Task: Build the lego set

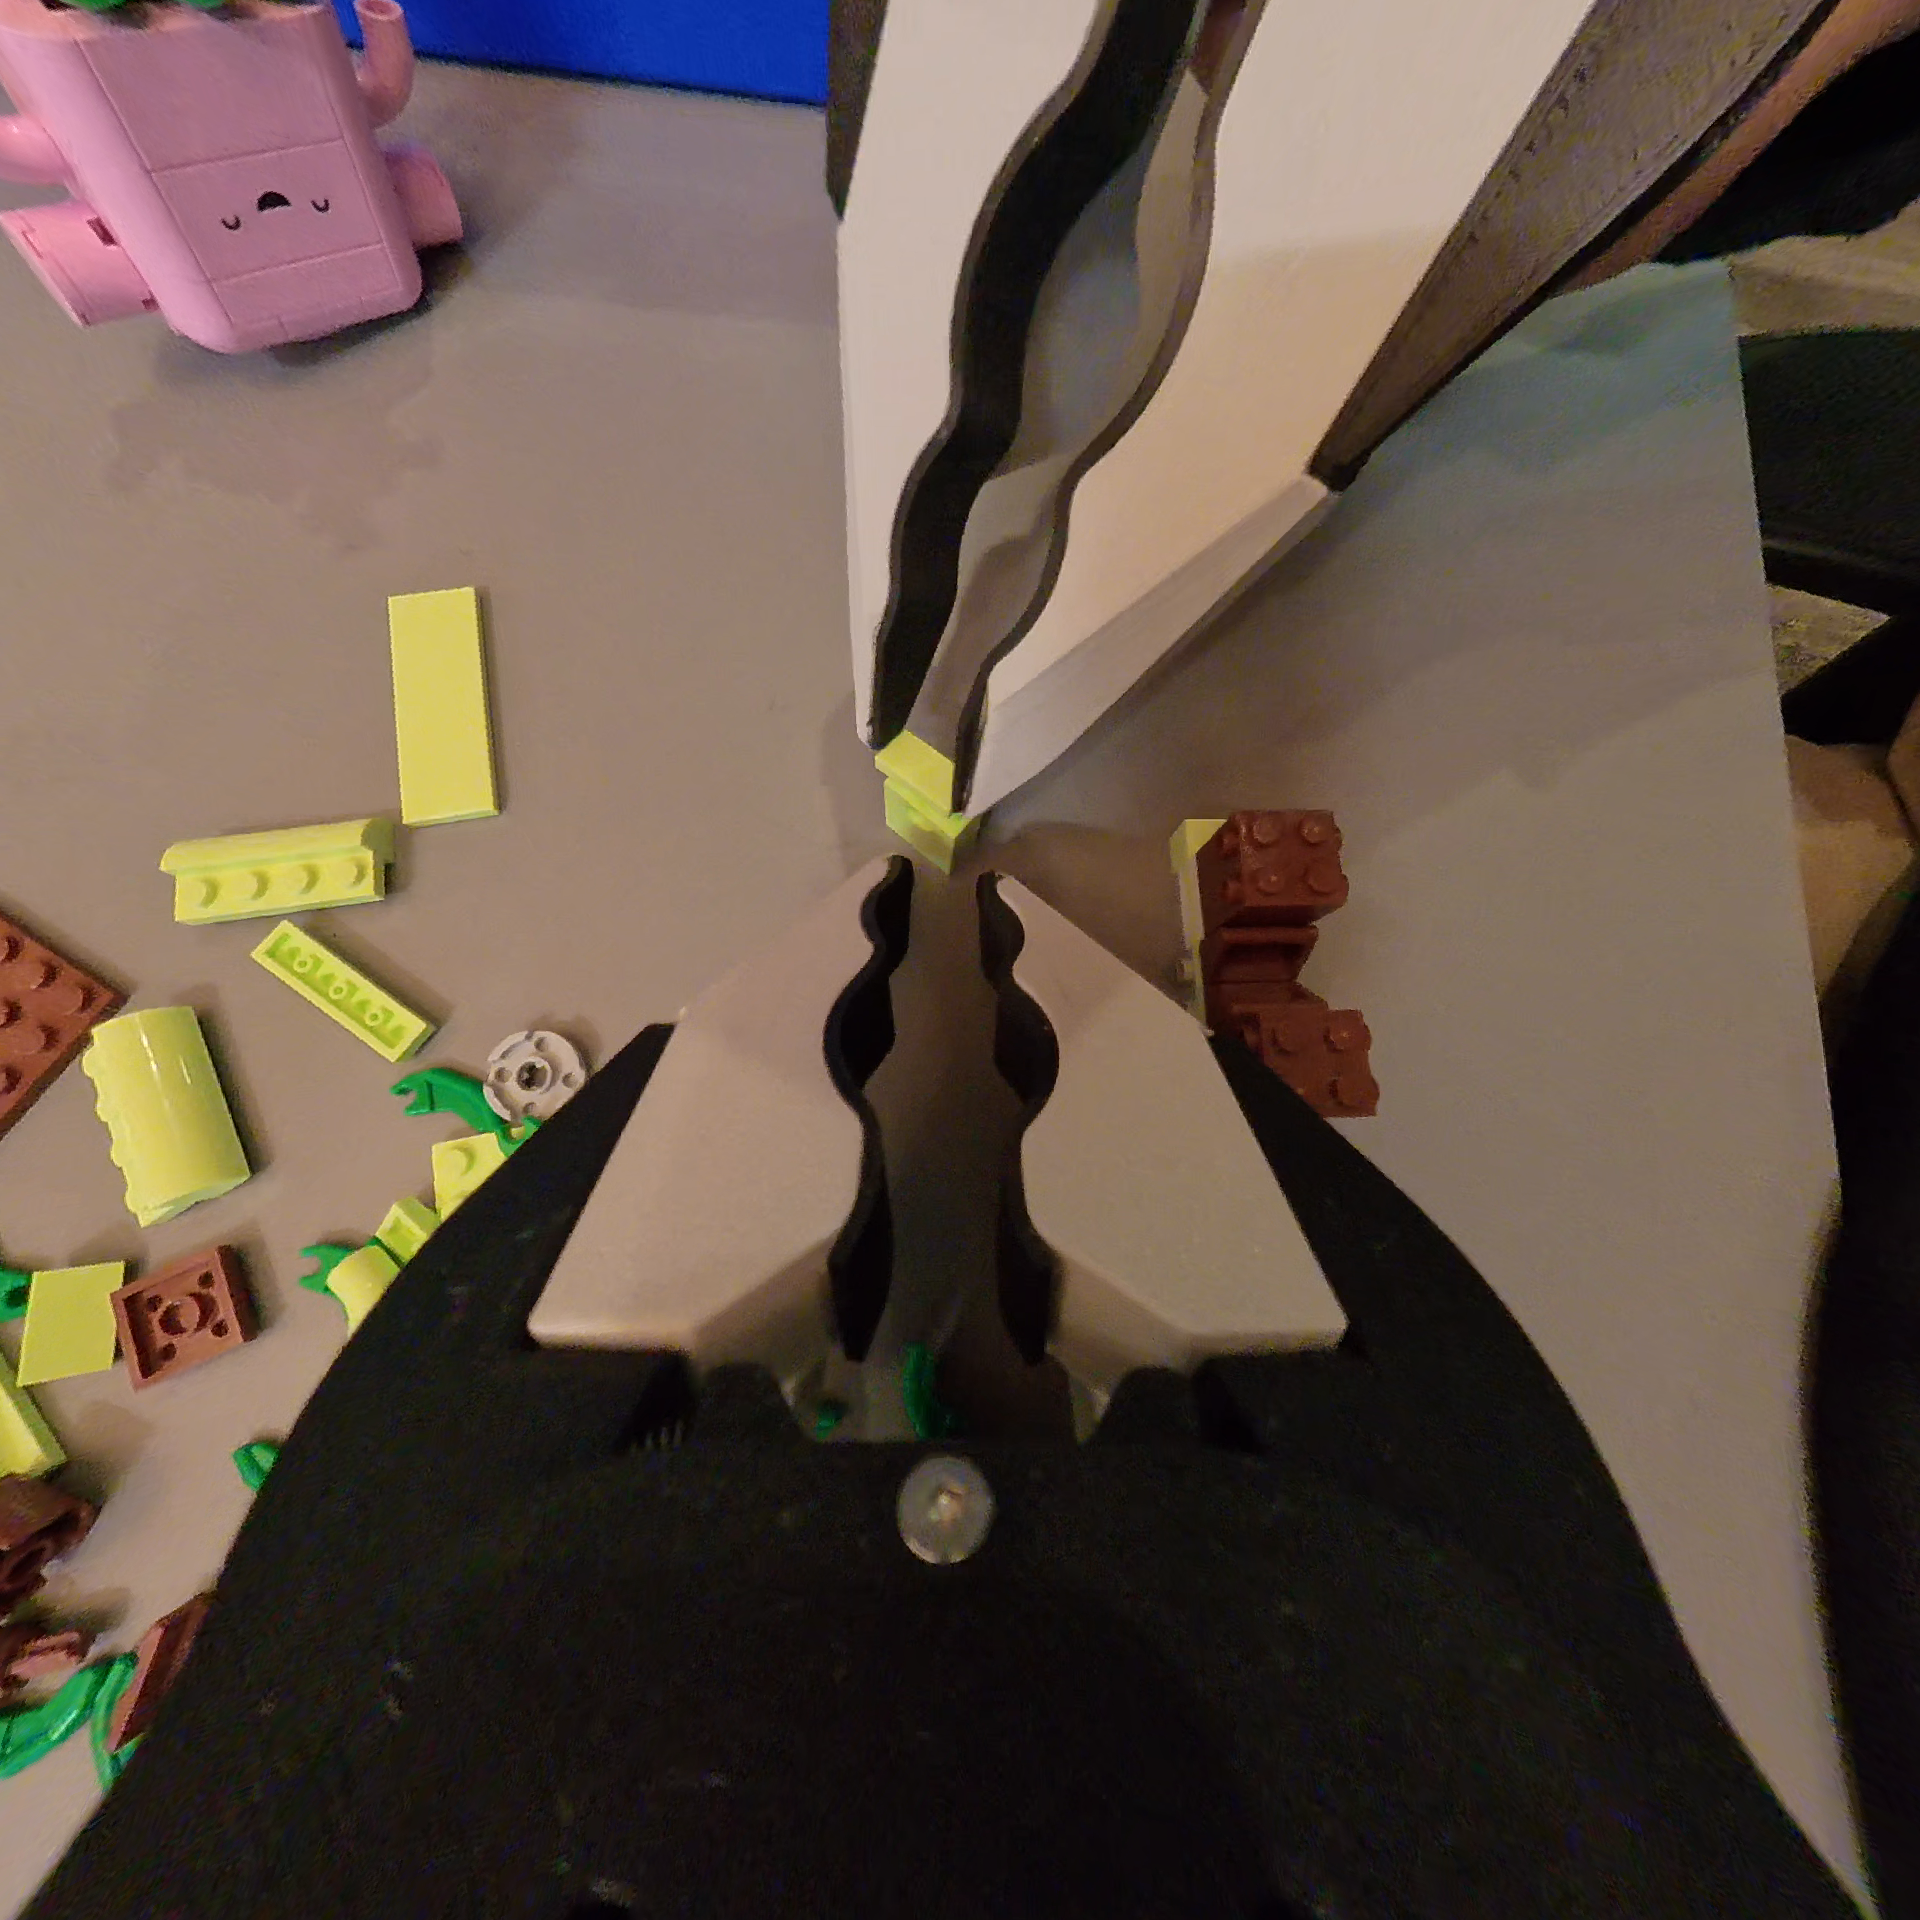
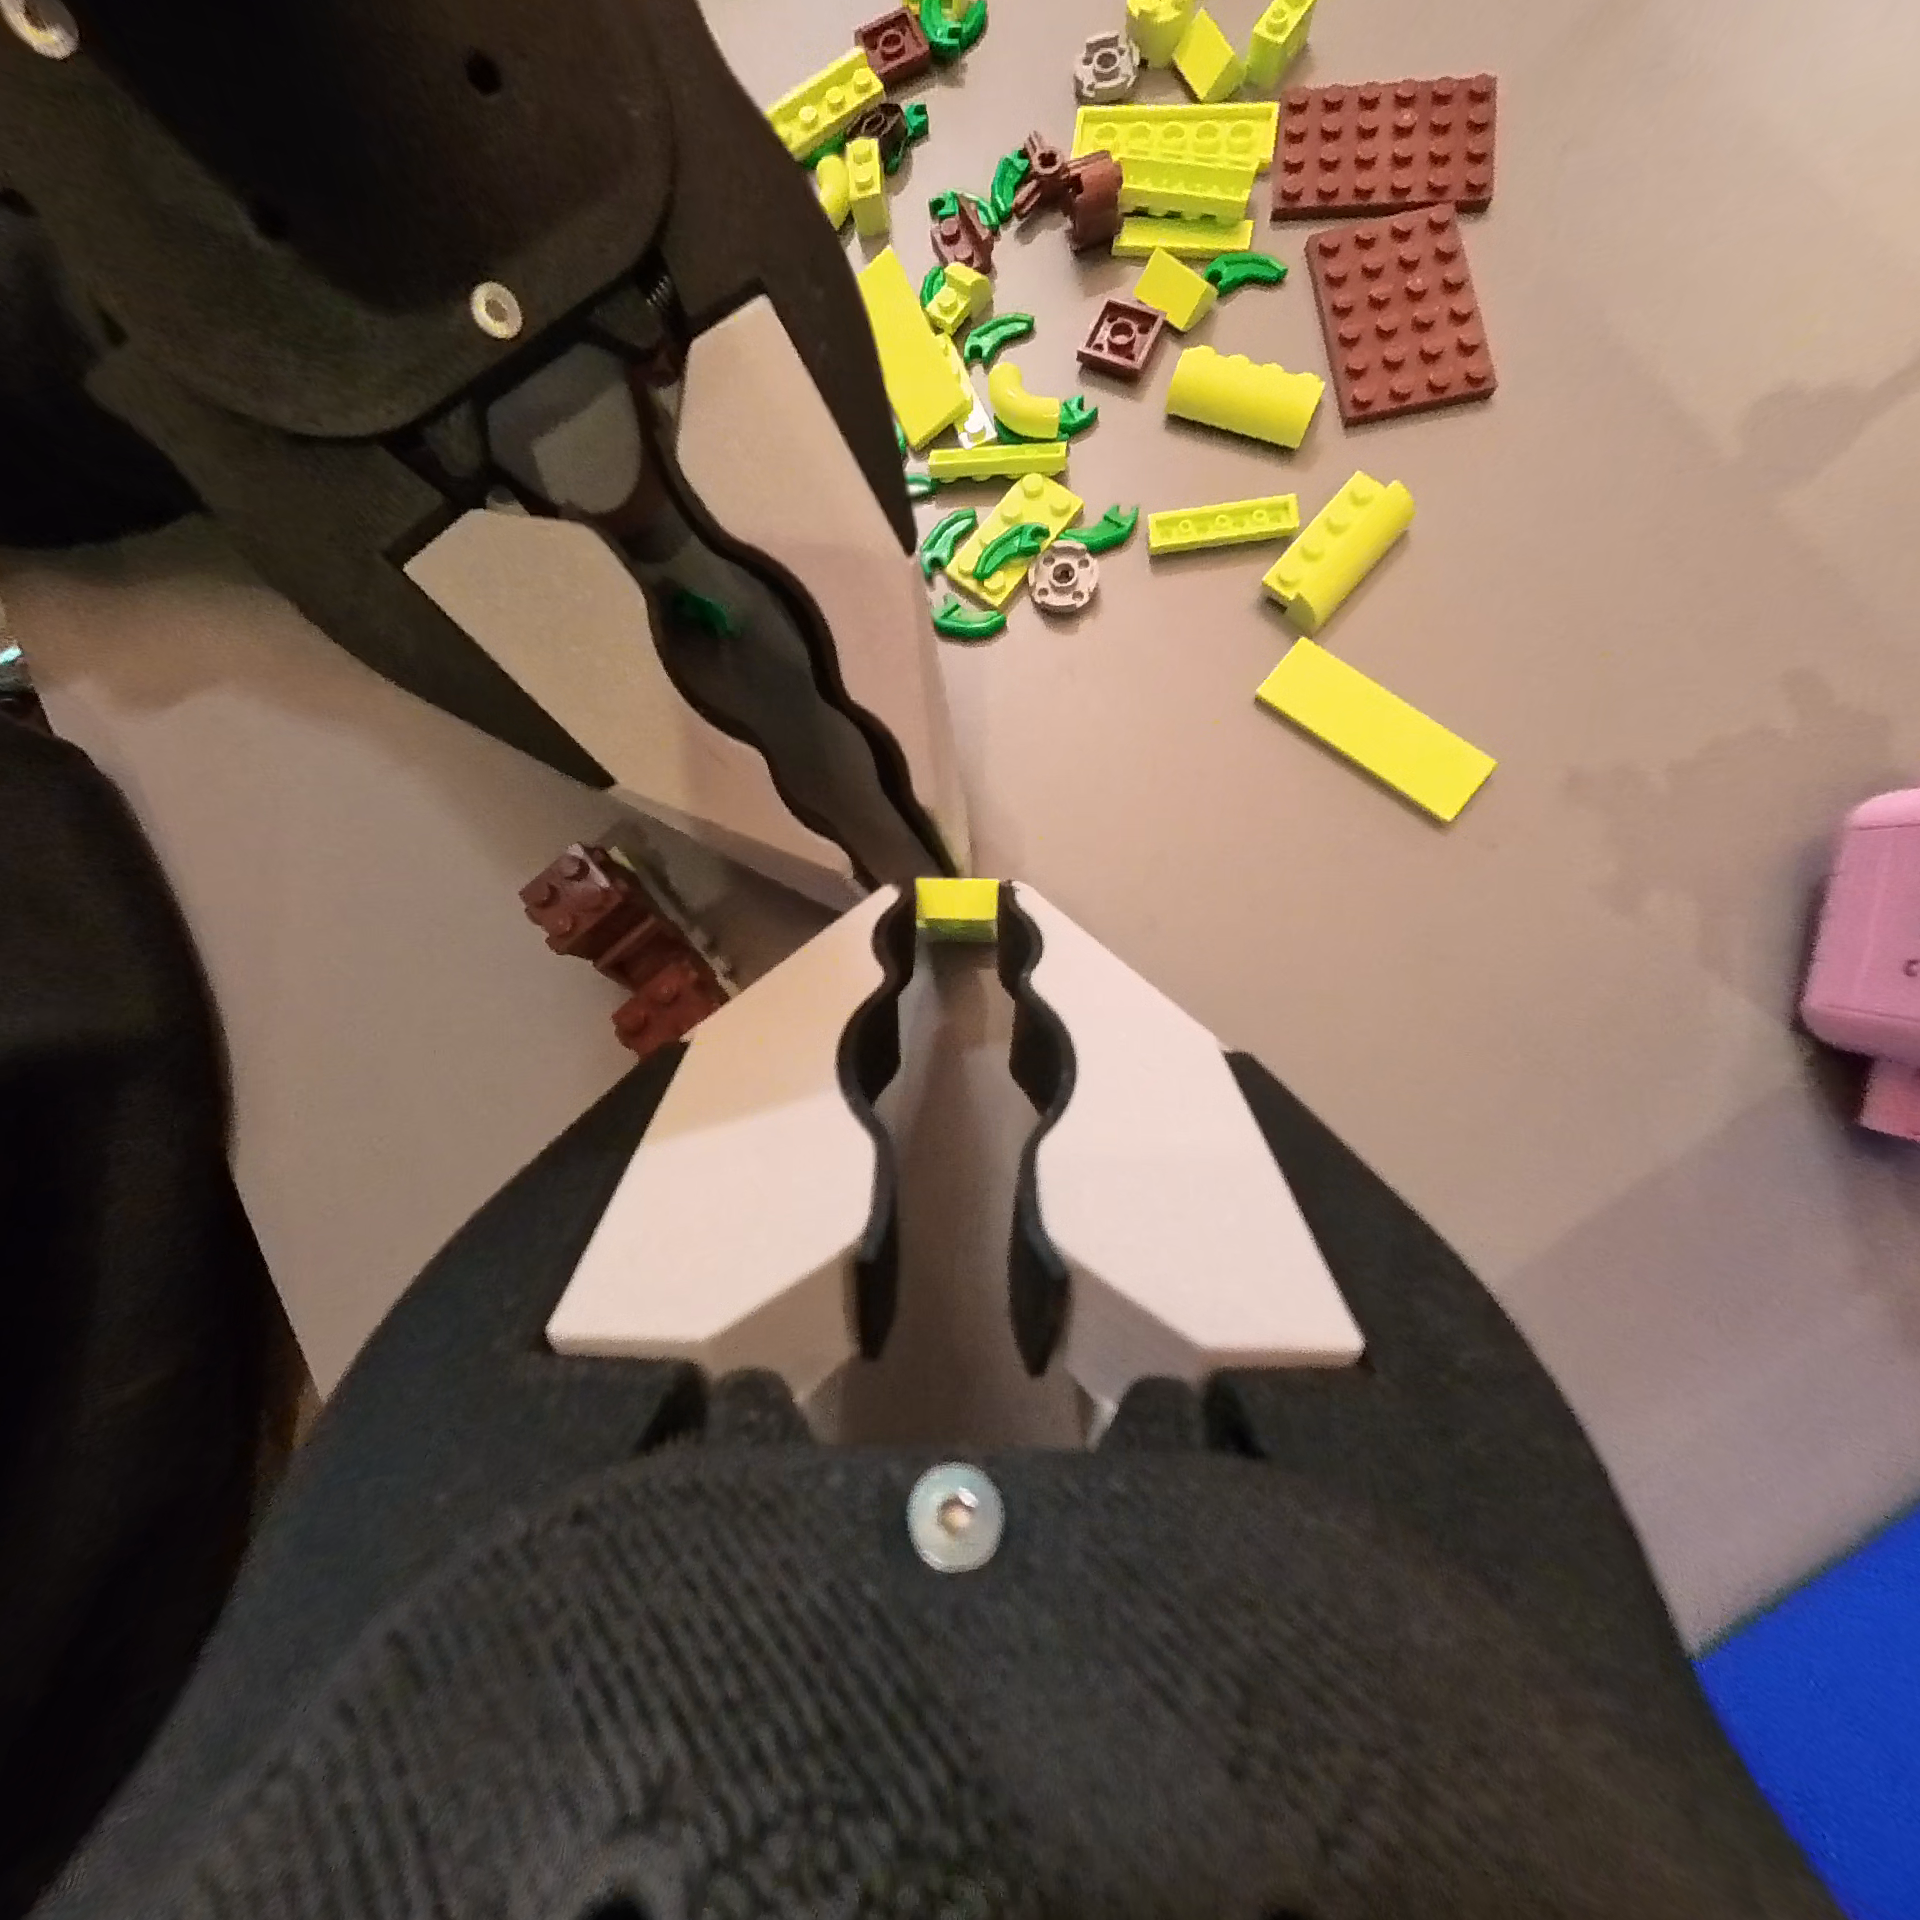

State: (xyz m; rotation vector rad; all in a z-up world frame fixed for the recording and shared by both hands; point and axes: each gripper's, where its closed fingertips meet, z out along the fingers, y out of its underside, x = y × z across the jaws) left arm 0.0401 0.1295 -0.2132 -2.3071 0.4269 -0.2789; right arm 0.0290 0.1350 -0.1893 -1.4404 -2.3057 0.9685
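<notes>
Your right gripper [image 2: 956, 902] has its jaws pinched on a small lime-green Lego piece [image 2: 956, 902], held right at the fingertips with only its flat top face showing from the right wrist view. Your left gripper [image 1: 943, 881] has its jaws a narrow gap apart with nothing between them; its tips sit just below the held piece [image 1: 925, 800], very near it, though you cannot tell whether they touch. From the left wrist view, the piece looks like two stacked lime parts.

Just right of your left fingers stands a reddish-brown studded brick assembly [image 1: 1278, 956], close to the grey tabletop's [image 1: 644, 436] edge. Loose lime, brown and green pieces [image 2: 1174, 312] lie scattered on your left gripper's left. A pink block-built figure [image 1: 229, 177] stands farther off. Bare table lies between it and the grippers.
</notes>
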